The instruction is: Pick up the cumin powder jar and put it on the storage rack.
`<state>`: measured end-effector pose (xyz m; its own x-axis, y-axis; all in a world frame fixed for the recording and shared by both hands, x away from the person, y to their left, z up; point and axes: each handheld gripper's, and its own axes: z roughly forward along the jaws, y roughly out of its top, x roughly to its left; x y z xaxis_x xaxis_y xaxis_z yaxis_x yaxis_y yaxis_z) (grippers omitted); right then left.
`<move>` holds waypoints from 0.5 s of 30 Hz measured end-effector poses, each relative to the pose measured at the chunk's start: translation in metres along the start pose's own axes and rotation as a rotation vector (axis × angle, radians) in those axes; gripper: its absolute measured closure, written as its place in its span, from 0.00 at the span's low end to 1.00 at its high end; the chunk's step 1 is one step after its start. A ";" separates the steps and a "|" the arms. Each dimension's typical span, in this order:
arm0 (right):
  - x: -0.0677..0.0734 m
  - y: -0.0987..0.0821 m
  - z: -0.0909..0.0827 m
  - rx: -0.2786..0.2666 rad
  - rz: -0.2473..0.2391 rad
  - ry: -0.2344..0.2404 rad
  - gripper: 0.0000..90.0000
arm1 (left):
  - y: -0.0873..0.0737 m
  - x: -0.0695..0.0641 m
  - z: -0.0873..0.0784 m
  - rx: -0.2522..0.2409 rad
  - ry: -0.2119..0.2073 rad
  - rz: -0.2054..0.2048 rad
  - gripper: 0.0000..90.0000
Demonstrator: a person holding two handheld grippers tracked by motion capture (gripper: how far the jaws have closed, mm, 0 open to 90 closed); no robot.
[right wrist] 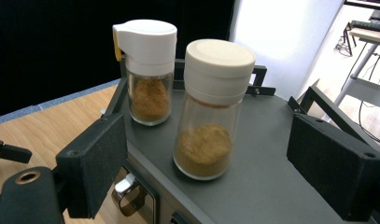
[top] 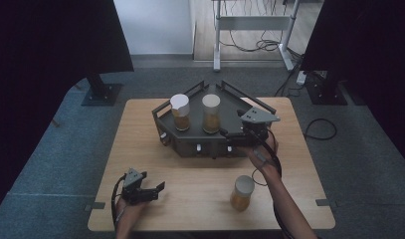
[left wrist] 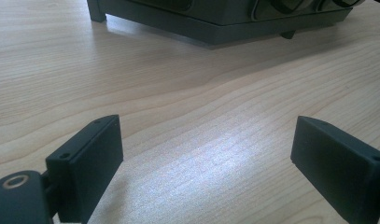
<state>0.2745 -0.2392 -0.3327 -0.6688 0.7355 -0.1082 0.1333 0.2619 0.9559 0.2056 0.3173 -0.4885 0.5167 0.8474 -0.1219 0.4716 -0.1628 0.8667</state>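
Note:
Two glass spice jars with brown powder stand on a dark grey tray [top: 240,107]: one with a white flip-top cap [top: 180,112] [right wrist: 150,70], one with a round cream lid [top: 211,113] [right wrist: 213,112]. My right gripper [top: 229,134] [right wrist: 208,140] is at the tray's front right, open, its jaws pointing at the round-lidded jar without touching it. A third jar [top: 242,193] stands on the table near the front right. My left gripper [top: 157,191] [left wrist: 206,149] rests low at the table's front left, open, with bare wood between its jaws.
The wooden table [top: 140,149] sits on grey carpet. The tray has raised rails and a base with small drawers or knobs [top: 198,148] [left wrist: 215,23]. Dark panels on stands [top: 100,89] flank the table; a desk frame with cables [top: 254,45] lies beyond.

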 end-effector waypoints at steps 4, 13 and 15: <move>0.000 -0.005 -0.006 0.001 0.003 -0.006 0.13 | 0.000 0.000 0.000 0.002 0.001 0.002 0.09; 0.000 -0.014 -0.018 -0.001 0.002 -0.017 0.13 | 0.000 0.000 0.000 0.001 0.001 -0.001 0.09; 0.000 -0.016 -0.020 -0.003 0.004 -0.021 0.13 | 0.000 0.000 -0.001 0.000 0.002 -0.003 0.09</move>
<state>0.2571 -0.2558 -0.3421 -0.6527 0.7495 -0.1106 0.1336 0.2576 0.9570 0.2048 0.3176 -0.4886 0.5143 0.8487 -0.1235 0.4729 -0.1605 0.8664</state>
